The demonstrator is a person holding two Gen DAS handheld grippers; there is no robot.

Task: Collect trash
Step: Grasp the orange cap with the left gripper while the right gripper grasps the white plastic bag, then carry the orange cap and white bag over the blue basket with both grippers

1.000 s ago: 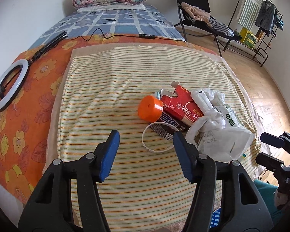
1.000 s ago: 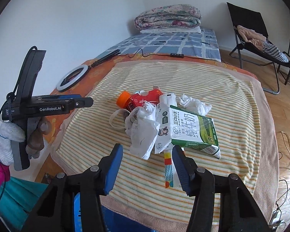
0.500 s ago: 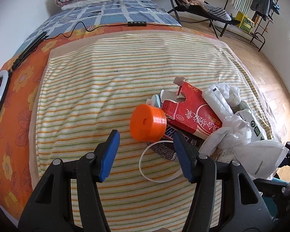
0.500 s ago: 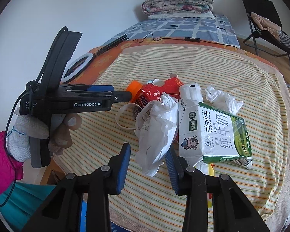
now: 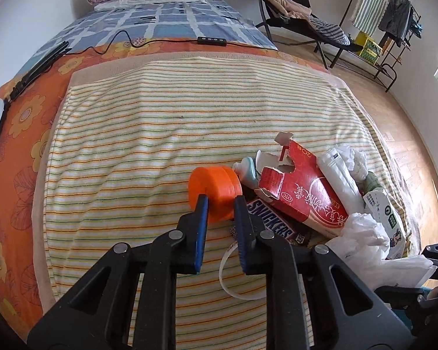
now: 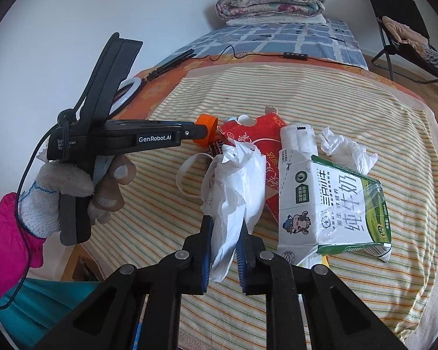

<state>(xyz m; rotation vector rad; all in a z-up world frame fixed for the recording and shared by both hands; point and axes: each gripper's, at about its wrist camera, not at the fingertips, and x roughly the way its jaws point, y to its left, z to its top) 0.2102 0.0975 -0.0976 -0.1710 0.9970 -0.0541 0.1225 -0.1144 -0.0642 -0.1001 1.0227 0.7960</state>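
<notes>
Indoors, on a striped blanket (image 5: 166, 134), left gripper (image 5: 220, 204) fingers clamp orange cap (image 5: 214, 186); right gripper (image 6: 224, 227) fingers pinch plastic bag (image 6: 236, 180).

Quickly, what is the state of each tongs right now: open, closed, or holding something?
Left tongs: closed on the orange cap.
Right tongs: closed on the white plastic bag.

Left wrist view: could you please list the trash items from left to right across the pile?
Orange cap → Snickers wrapper → red carton → white tube → milk carton.
</notes>
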